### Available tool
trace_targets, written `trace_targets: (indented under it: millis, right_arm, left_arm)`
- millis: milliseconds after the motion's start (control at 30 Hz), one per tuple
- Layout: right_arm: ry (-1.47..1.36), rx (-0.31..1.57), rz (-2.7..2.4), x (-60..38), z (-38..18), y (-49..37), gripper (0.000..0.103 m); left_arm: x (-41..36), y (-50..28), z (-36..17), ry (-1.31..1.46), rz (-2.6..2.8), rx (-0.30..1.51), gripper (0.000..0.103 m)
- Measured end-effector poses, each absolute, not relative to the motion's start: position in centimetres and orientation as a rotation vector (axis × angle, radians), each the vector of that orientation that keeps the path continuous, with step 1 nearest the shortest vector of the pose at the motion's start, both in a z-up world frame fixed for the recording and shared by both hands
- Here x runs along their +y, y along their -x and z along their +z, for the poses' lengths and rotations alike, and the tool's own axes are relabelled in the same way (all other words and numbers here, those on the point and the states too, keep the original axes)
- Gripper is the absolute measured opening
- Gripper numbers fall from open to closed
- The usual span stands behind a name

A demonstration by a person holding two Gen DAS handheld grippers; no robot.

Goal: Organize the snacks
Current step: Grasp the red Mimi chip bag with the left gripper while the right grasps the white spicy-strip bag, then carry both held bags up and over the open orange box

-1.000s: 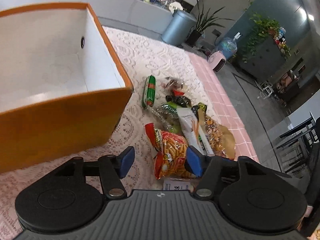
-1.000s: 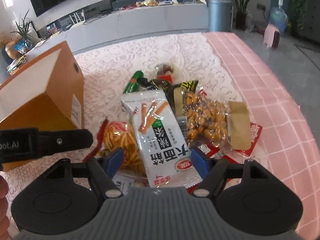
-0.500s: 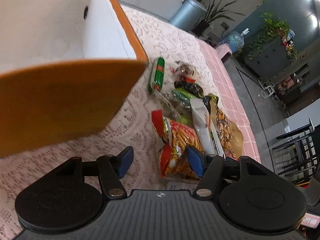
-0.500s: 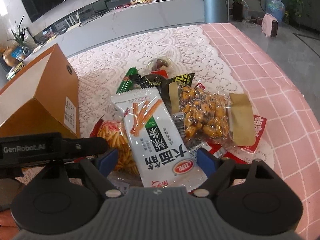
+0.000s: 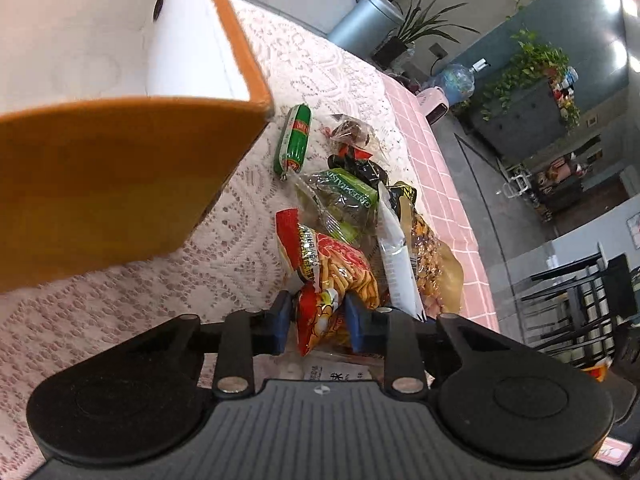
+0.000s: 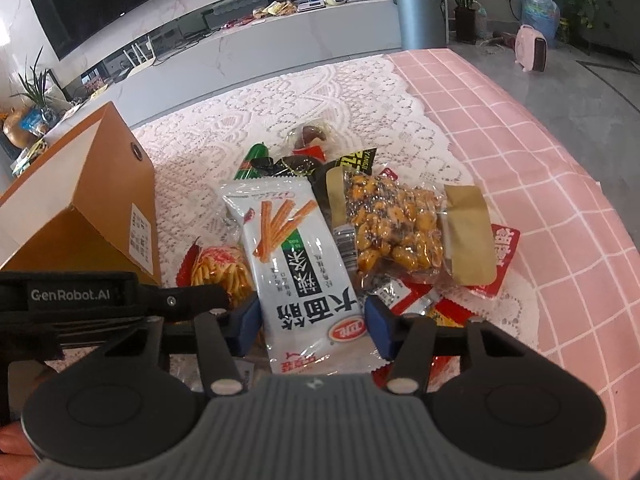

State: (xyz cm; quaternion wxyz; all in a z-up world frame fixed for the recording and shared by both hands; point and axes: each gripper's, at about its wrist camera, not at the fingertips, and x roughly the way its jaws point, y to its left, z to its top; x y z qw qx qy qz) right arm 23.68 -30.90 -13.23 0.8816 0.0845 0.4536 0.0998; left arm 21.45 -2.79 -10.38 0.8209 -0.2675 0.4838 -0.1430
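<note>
A pile of snack packets lies on the lace cloth. My left gripper is shut on the near end of a red and yellow crisp-stick bag. That bag also shows in the right wrist view. My right gripper is open, its fingers astride a white packet with orange sticks. An orange box with a white inside stands to the left, open-topped; it also shows in the right wrist view. A clear bag of brown nuts lies right of the white packet.
A green sausage stick, a green-labelled clear bag and dark wrapped sweets lie farther back. Red sachets lie under the nut bag. The pink checked tablecloth runs to the table's right edge. The left gripper's body is close on the left.
My left gripper has closed from open onto the red and yellow bag. My right gripper has moved slightly forward over the white packet and stays open.
</note>
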Motion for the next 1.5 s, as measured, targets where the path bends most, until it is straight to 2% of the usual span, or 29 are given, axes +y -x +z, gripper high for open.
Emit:
trace_targets:
  millis: [433, 933, 1500]
  right_arm:
    - [-0.193, 0.929, 0.228, -30.9, -12.2, -21.6, 0.046]
    - [-0.212, 0.905, 0.266, -30.2, -11.0, -19.2, 0.043]
    - [-0.182, 0.748, 0.303, -27.7, -3.6, -14.1, 0.043]
  left_arm:
    - [-1.1, -18.8, -8.7, 0.519, -0.279, 0.974, 0.017]
    - [-1.5, -15.5, -4.3, 0.45, -0.283, 0.858, 0.015]
    - [0.6, -11.8, 1.1, 0.466, -0.264, 0.643, 0.015]
